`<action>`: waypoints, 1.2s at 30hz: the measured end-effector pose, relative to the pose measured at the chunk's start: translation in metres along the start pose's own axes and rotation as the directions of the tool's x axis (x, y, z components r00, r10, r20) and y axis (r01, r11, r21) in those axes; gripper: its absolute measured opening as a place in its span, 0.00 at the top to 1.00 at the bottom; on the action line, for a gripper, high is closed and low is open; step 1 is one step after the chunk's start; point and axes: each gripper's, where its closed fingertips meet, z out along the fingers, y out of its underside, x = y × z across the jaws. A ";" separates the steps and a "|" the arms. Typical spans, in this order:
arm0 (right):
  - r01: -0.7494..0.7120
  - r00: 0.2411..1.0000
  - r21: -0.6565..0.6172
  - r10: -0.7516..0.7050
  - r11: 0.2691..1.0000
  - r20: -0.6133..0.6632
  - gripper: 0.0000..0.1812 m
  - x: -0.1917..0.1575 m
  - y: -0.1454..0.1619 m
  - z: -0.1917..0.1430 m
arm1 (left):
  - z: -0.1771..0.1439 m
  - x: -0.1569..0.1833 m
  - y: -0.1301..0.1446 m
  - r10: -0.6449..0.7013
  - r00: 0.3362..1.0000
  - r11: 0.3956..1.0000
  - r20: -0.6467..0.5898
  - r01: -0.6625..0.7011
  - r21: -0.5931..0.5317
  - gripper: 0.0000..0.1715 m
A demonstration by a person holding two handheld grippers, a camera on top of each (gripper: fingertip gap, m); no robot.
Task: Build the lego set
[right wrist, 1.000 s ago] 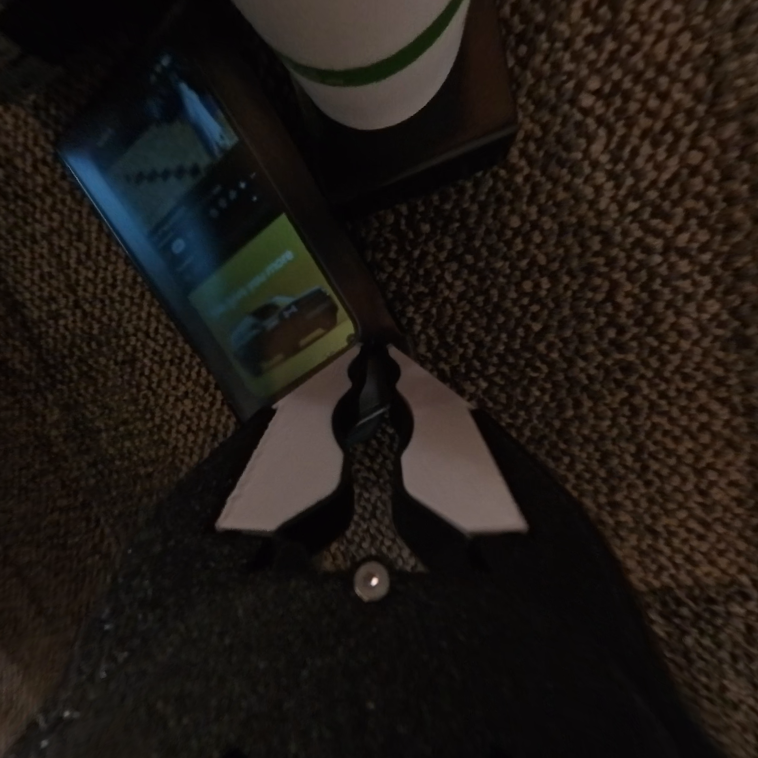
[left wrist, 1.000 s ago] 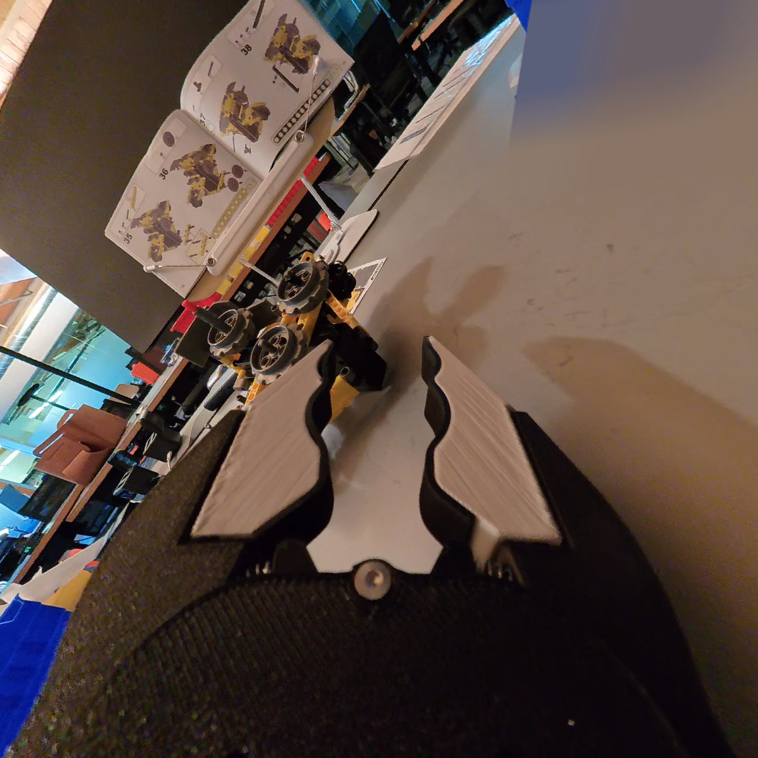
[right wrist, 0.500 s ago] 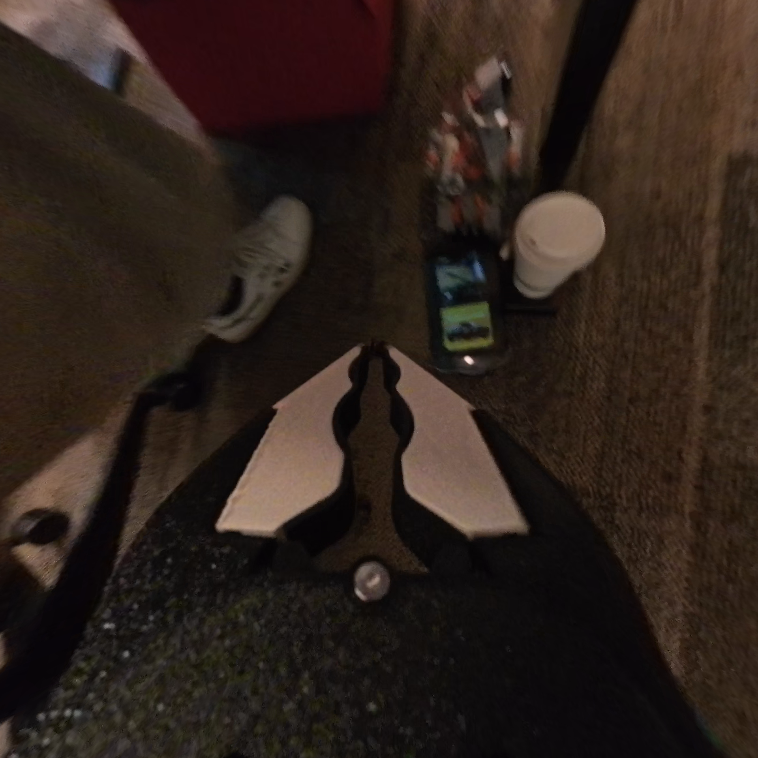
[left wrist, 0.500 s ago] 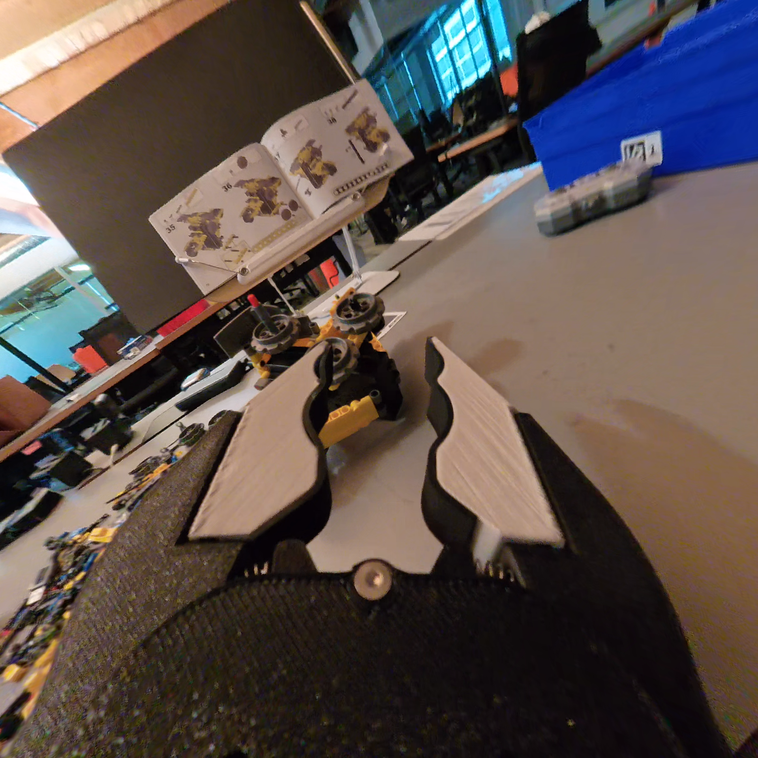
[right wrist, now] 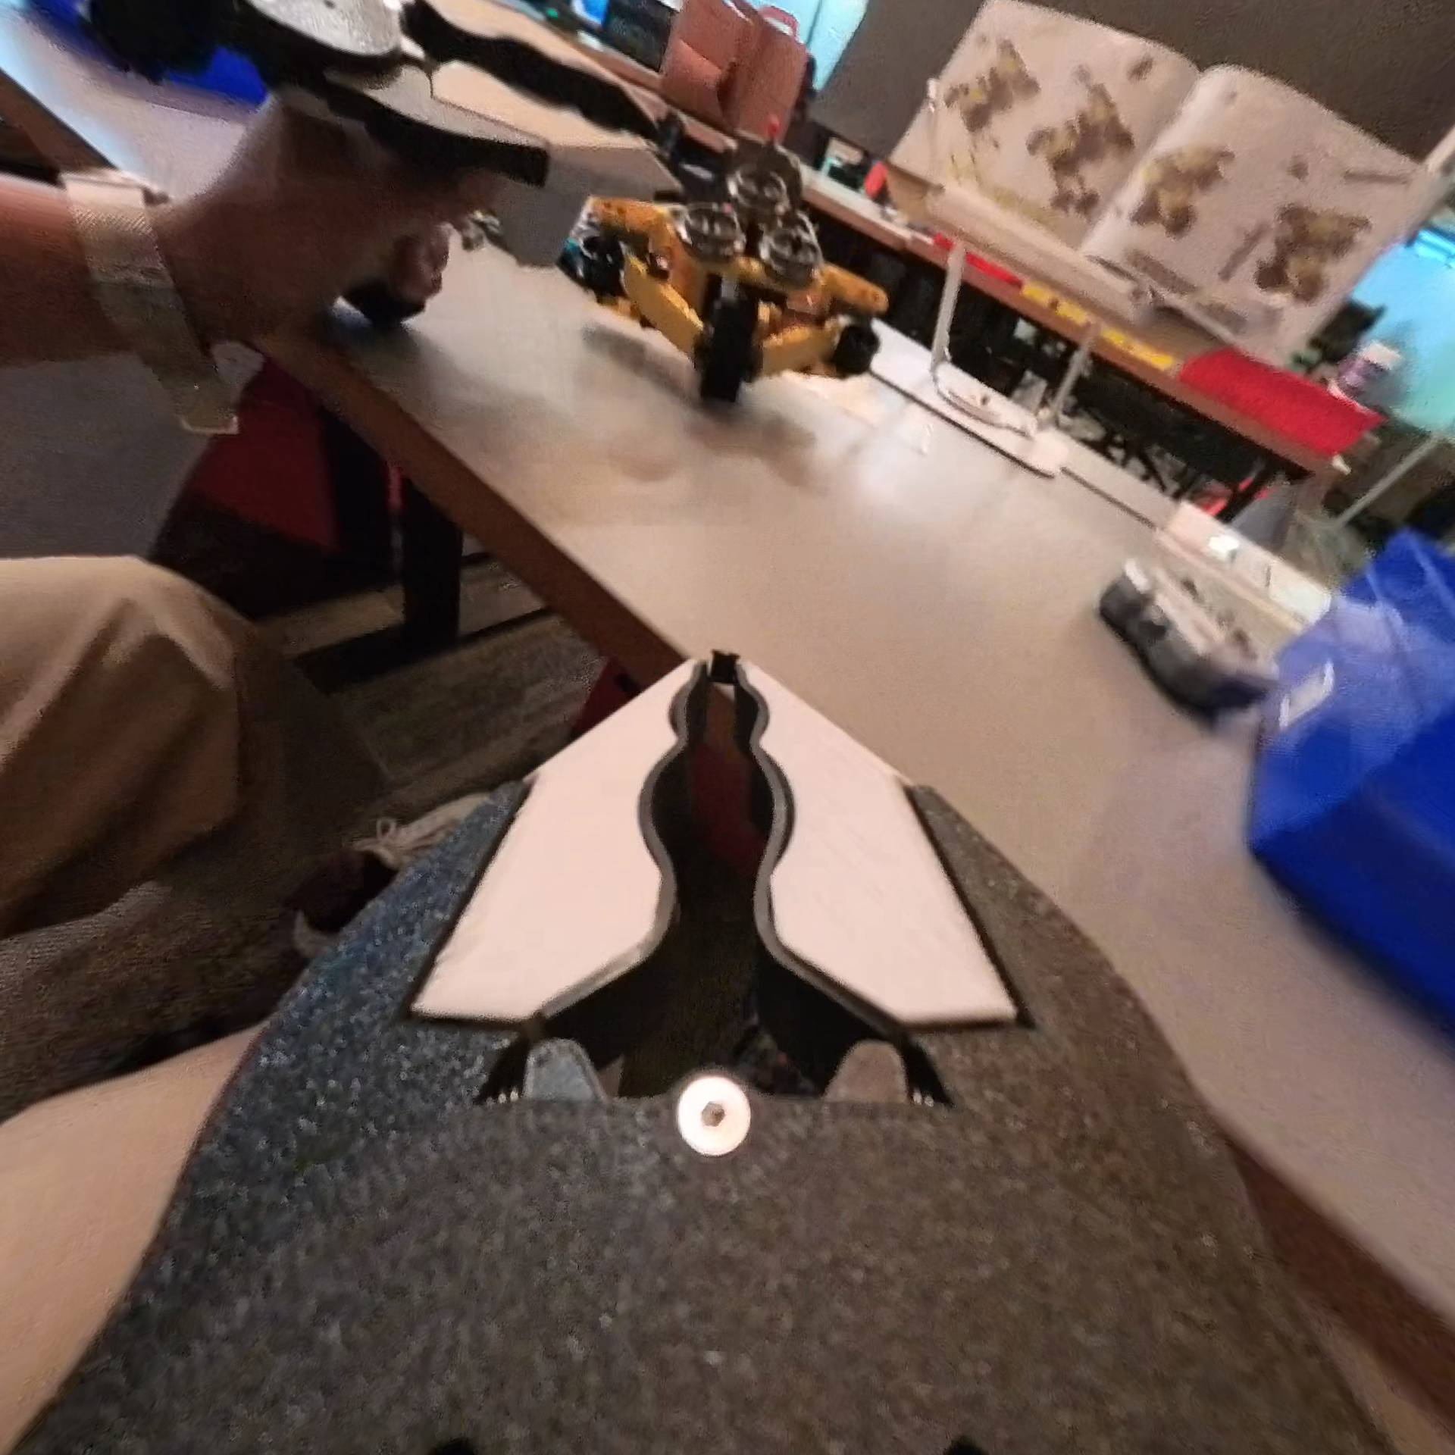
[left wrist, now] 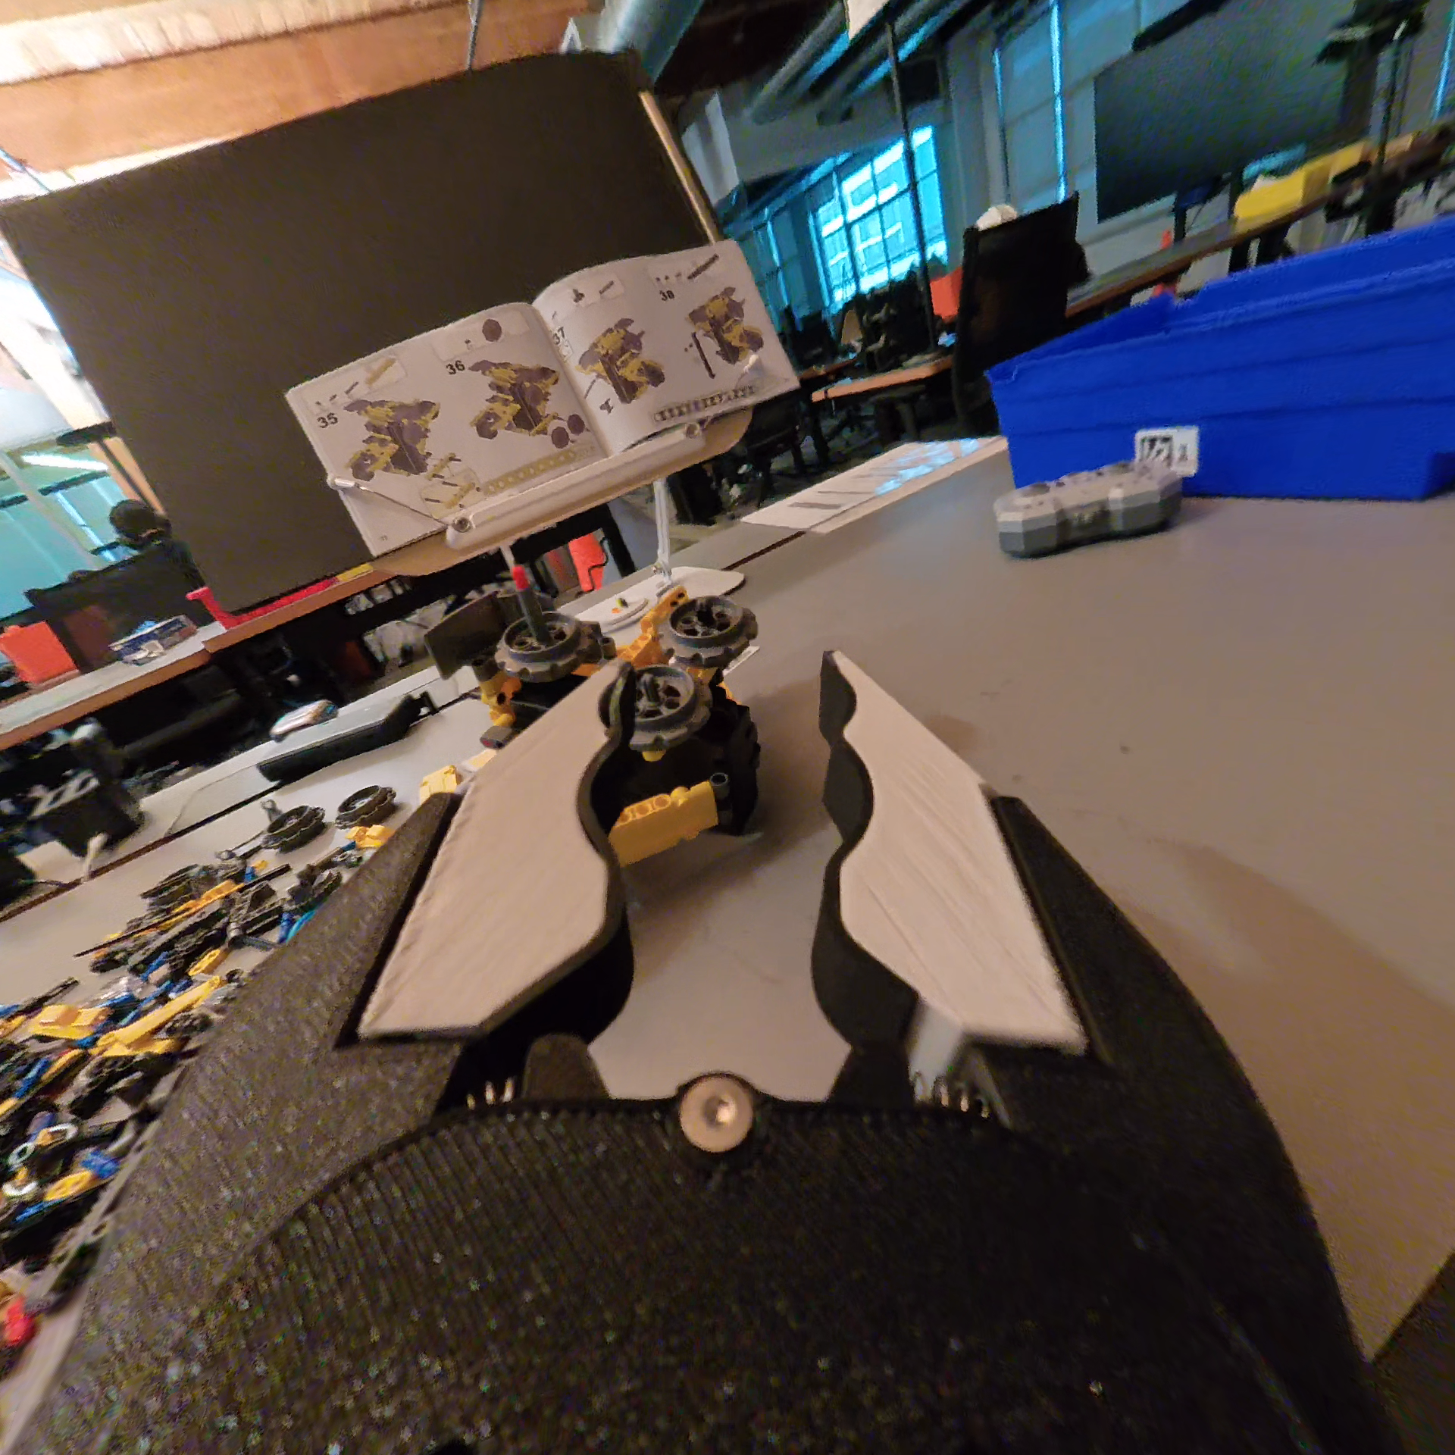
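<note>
A yellow and black brick-built vehicle model point(left wrist: 677, 708) with grey wheel hubs stands on the grey table point(left wrist: 1102, 708). My left gripper point(left wrist: 724, 677) is open, its fingers on either side of the model's near end, not closed on it. My right gripper point(right wrist: 718, 669) is shut on a small black piece that sticks out at its tips. It hovers at the table's near edge, well short of the model point(right wrist: 740, 268). A person's hand point(right wrist: 315, 212) holds the left gripper at the far left of the right wrist view.
An open instruction booklet point(left wrist: 543, 394) sits on a stand behind the model. A grey controller point(left wrist: 1086, 504) and a blue bin point(left wrist: 1260, 378) are at the right. Loose bricks point(left wrist: 157, 945) lie at the left. A person's leg point(right wrist: 94, 708) is under the table edge. There is about 30 cm between the tips of the two grippers. From the right gripper's tips to the grey controller point(left wrist: 1086, 504) is close to 30 cm.
The left view has turned level and the gripper stays open at the model. The right gripper has risen from the carpet, away from a phone and cup, up to the table edge, still shut.
</note>
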 end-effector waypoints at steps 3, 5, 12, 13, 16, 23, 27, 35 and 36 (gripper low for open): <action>0.112 0.989 0.084 -0.103 0.990 -0.104 0.97 0.036 -0.049 0.025 | -0.010 -0.001 -0.009 -0.052 0.997 0.996 -0.051 0.055 0.071 0.71; 0.073 0.996 0.144 -0.063 0.987 -0.069 0.97 0.049 -0.074 0.044 | -0.017 0.000 -0.015 -0.076 0.993 0.988 -0.095 0.088 0.124 0.71; -0.147 0.983 0.170 0.125 0.974 0.134 0.97 0.049 -0.103 0.120 | -0.042 -0.003 -0.042 -0.167 0.962 0.922 -0.213 0.229 0.311 0.84; -0.148 0.983 0.164 0.126 0.975 0.135 0.97 0.048 -0.107 0.124 | -0.038 -0.002 -0.038 -0.184 0.957 0.929 -0.225 0.244 0.280 0.86; -0.200 0.968 0.116 0.178 0.973 0.176 0.97 0.039 -0.120 0.132 | -0.028 0.022 -0.030 -0.209 0.912 0.946 -0.353 0.280 0.163 0.90; -0.445 0.865 0.150 0.380 0.883 0.328 0.97 0.005 -0.164 0.109 | -0.039 0.033 -0.036 -0.151 0.908 0.946 -0.390 0.247 0.210 0.88; -0.322 0.926 0.162 0.275 0.933 0.261 0.97 0.015 -0.160 0.123 | -0.044 0.029 -0.039 -0.152 0.923 0.936 -0.354 0.249 0.250 0.89; -0.050 0.978 0.140 0.020 0.989 0.206 0.97 0.018 -0.108 0.197 | -0.019 0.045 -0.027 -0.629 0.546 0.755 -0.553 0.598 -0.269 0.75; -0.036 0.977 0.143 0.005 0.989 0.214 0.97 0.017 -0.104 0.204 | -0.015 0.044 -0.028 -0.664 0.489 0.721 -0.566 0.621 -0.309 0.75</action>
